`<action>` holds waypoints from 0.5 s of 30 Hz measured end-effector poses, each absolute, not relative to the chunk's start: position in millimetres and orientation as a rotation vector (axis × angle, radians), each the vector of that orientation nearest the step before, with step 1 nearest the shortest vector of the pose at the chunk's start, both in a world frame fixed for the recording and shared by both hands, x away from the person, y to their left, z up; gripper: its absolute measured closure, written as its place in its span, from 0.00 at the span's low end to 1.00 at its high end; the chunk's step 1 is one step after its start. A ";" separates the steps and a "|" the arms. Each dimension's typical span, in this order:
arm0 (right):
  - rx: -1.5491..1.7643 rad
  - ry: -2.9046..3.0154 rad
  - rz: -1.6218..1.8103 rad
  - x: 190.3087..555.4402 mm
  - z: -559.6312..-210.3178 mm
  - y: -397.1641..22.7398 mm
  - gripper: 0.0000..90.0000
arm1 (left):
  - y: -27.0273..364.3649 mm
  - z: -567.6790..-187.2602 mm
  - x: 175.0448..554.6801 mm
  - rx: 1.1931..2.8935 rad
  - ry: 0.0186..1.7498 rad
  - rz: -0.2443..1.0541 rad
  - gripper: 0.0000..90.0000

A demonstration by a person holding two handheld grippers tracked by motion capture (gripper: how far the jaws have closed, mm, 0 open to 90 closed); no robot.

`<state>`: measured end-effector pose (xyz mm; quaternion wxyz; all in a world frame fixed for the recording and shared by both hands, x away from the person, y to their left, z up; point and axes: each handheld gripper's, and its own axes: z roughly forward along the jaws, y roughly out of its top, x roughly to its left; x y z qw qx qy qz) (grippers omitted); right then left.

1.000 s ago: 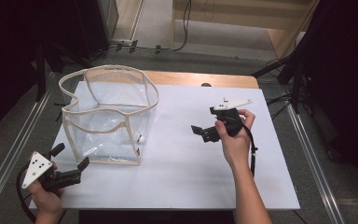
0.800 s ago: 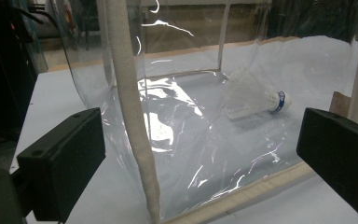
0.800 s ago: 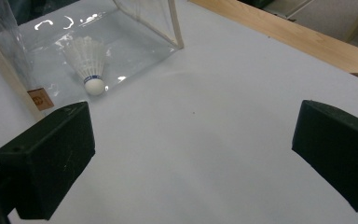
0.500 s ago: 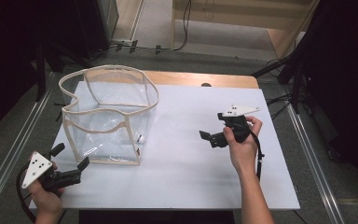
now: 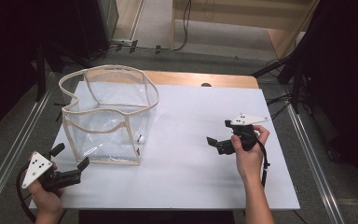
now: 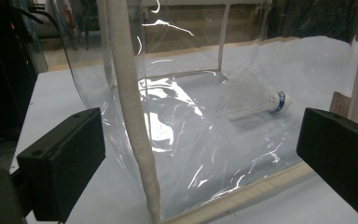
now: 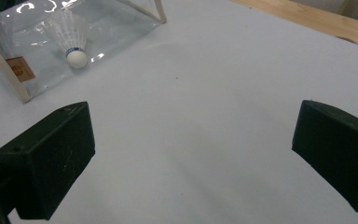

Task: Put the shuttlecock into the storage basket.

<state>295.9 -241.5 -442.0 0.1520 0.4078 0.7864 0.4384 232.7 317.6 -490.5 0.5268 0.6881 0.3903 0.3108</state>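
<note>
Clear bag: upright on worktop, shuttlecock lying inside. Left claw wide, facing bag corner. Right claw wide, empty, well apart.

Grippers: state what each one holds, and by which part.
Nothing is held. The left gripper and the right gripper both stand open and empty; the shuttlecock lies inside the clear bag.

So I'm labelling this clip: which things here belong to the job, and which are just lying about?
In the job:
- clear bag
- shuttlecock lying inside it
- left claw, open, near the bag's corner
- right claw, open, over bare table

Lying about:
- white table
- cables on the floor beyond it
</note>
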 end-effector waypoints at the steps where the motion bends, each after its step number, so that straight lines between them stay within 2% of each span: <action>1: 1.174 2.251 1.258 294.7 -443.4 -243.5 0.00 | 317.6 -490.4 232.6 1.648 0.933 0.744 0.02; 15: 1.229 2.197 1.263 272.9 -458.3 -272.6 0.00 | 317.4 -490.5 232.5 1.652 0.930 0.744 0.02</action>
